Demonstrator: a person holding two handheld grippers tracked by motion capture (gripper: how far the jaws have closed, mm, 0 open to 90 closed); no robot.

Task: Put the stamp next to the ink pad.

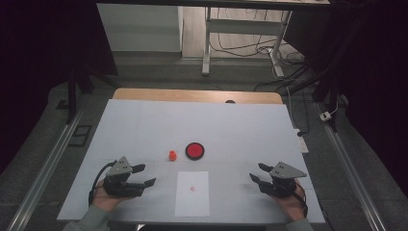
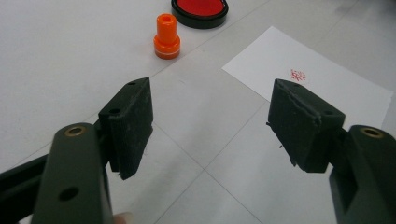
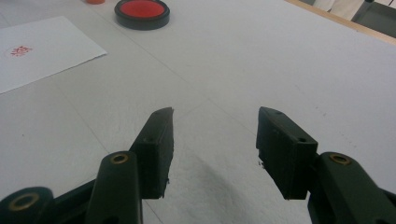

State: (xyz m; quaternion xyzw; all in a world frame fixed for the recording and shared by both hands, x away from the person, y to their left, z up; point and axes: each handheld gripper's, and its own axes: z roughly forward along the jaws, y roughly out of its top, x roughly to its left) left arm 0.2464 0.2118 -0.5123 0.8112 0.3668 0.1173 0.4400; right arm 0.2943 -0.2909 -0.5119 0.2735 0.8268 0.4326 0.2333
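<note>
Gaping fingers (image 2: 130, 126), nothing held.

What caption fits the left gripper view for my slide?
Open left gripper over the table, facing an upright orange stamp, red ink pad and stamped paper.

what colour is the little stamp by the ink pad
Orange stamp, with a pale band near its base; clearest in the left gripper view.

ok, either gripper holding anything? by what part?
Nothing held. Left gripper and right gripper both open and empty; stamp stands free on the table.
</note>
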